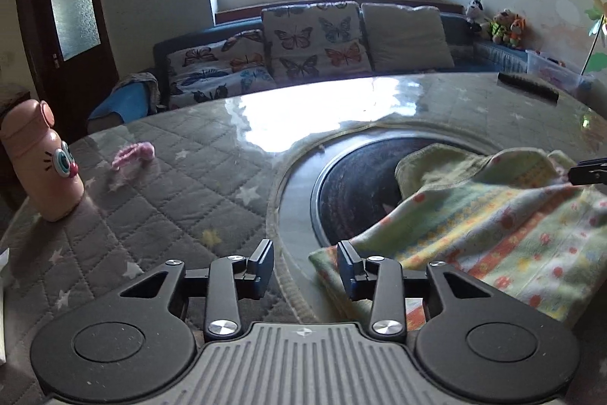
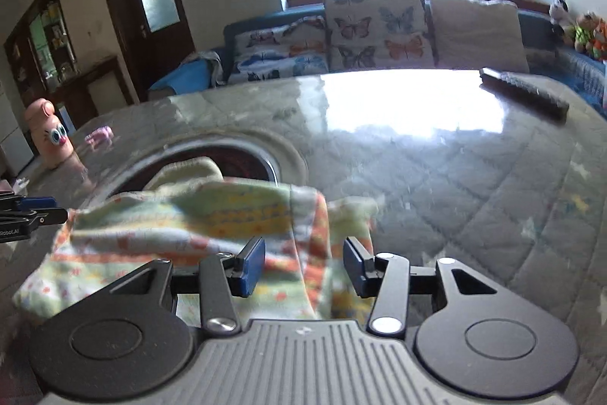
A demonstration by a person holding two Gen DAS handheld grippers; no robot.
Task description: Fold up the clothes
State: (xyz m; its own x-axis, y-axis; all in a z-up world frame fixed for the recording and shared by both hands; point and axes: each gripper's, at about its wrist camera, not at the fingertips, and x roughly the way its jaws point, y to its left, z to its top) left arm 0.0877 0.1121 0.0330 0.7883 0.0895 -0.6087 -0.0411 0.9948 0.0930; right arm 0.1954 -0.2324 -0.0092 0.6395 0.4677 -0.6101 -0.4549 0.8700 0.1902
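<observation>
On a round surface (image 1: 159, 177) covered by a grey quilted cloth with stars lies a small striped and dotted garment (image 1: 493, 234) in pale green, yellow and orange. It partly drapes over a dark circular recess (image 1: 353, 185) at the middle of the surface.

From the left wrist camera, the left gripper (image 1: 305, 266) has its fingers spread apart with nothing between them. The garment's near corner lies just beside and under the right-hand finger (image 1: 347, 262), while the left-hand one sits over the bare rim of the recess. At the far right edge of this view, the dark tip of the right gripper (image 1: 590, 171) is at the garment's far edge; whether it touches the cloth cannot be told.

From the right wrist camera, the right gripper (image 2: 303, 266) also has its fingers apart. A fold of the garment (image 2: 212, 211) runs beneath and between them, but is not pinched. The left gripper (image 2: 26, 215) shows at the left edge, touching the cloth's side.

A pink bottle with cartoon eyes (image 1: 41, 158) stands well apart, near a small pink item (image 1: 132, 154).
</observation>
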